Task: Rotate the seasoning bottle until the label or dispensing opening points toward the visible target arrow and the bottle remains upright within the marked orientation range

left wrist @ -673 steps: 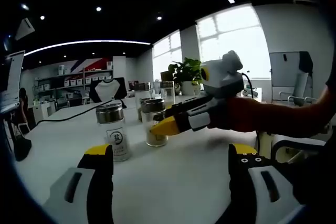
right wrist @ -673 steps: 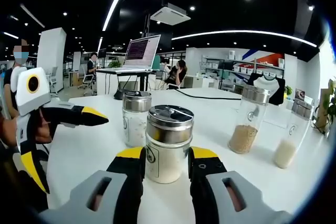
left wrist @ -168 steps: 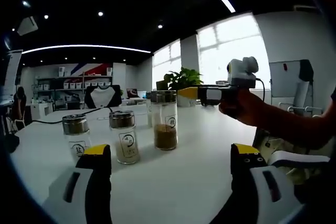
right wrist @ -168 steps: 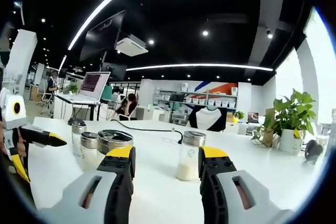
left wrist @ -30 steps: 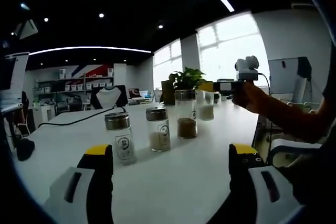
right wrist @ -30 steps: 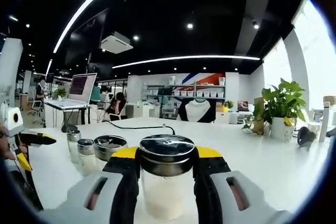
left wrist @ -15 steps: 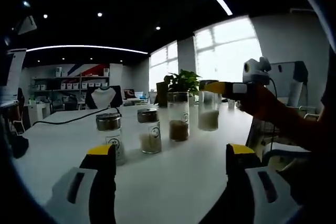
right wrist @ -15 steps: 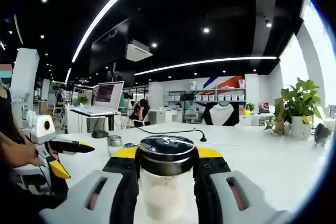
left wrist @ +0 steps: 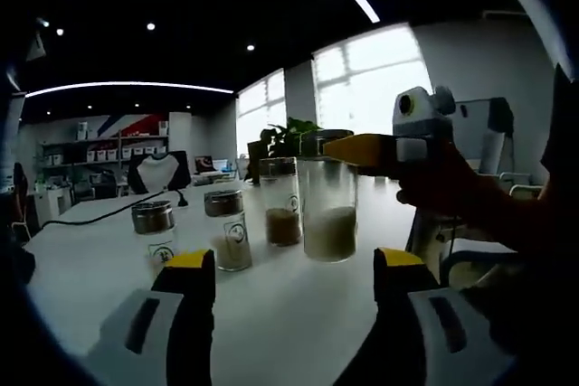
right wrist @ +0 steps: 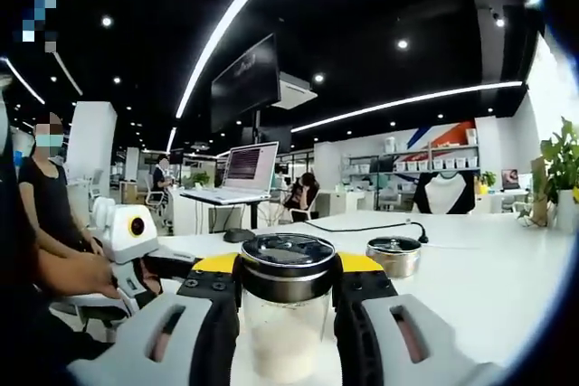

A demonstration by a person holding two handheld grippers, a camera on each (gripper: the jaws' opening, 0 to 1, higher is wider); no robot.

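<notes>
Bottle: a clear glass seasoning bottle with a round steel lid (right wrist: 288,314), part-filled with white grains, sits upright between the right gripper's (right wrist: 288,288) yellow-tipped black jaws, which clamp it just under the lid; in the left gripper view it (left wrist: 329,196) hangs clear of the white counter (left wrist: 271,314).
Handling: probably light but breakable, smooth glass that could slip or twist; a hold high on the shoulder below the lid looks safest.
Left gripper: it (left wrist: 294,264) stands wide with nothing between its jaws, low over the counter.
Others: three more glass shakers stand on the counter: a steel-lidded one (left wrist: 155,232), a second pale-filled one (left wrist: 229,230) and a tall brown-filled one (left wrist: 280,202).
Change: half a second ago the held bottle was farther right and smaller in the left gripper view; the right gripper view has swung left toward the open laptop (right wrist: 246,169).
Arrow: no target mark can be made out.
</notes>
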